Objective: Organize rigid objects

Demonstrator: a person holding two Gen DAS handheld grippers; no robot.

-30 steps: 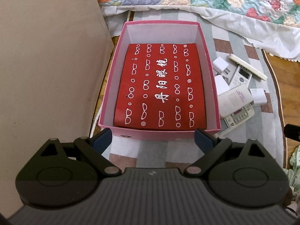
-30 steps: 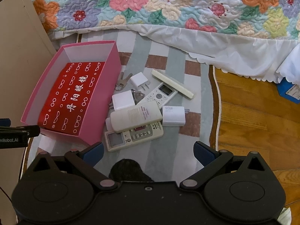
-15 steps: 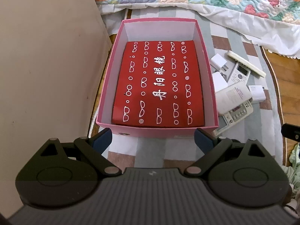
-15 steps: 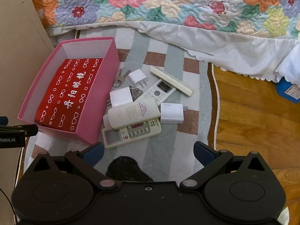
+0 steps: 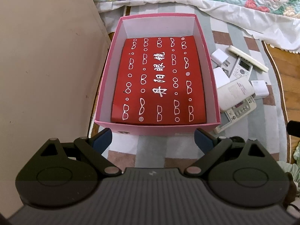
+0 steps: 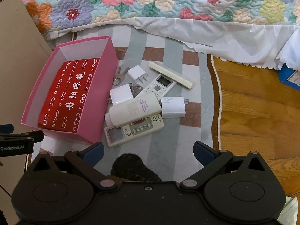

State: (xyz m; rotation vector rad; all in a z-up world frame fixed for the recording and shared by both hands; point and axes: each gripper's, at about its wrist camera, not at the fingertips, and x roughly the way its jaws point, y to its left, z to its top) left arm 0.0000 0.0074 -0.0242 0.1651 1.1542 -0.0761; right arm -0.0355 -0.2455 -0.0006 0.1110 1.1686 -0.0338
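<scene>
Both of my views have slid a little since a second ago: the pink box [image 5: 156, 129] has drifted up and away in the left camera, and the pile of small things has crept up the right one, so I'm backing off slightly and nothing has been picked yet. My left gripper [image 5: 153, 140] hangs with jaws spread wide and bare just short of the box's near wall; my right gripper [image 6: 148, 150] is the same, jaws released and holding nothing, above the striped rug [image 6: 168, 142]. Inside the box lies a red case [image 5: 159, 82] printed with little spectacles. Everything still to be tidied sits on the rug just right of the box: a white bottle [image 6: 134, 110] lying across a big remote [image 6: 134, 130], a smaller remote [image 6: 159, 86], a 90W charger [image 6: 173, 107], a square charger [image 6: 121, 95], a plug adapter [image 6: 136, 73], keys [image 6: 120, 76] and a cream stick [image 6: 169, 75]. I reckon the bottle is the sensible first pick, since it lies on top; I'd come down across its narrow width, close gently so it doesn't roll, then lift clear over the box wall. Watch out: the pieces touch one another, so a careless grab could drag the remote or the charger along. A beige cabinet [image 5: 46, 56] crowds the box's far side, and the quilt [image 6: 150, 3] overhangs behind.
</scene>
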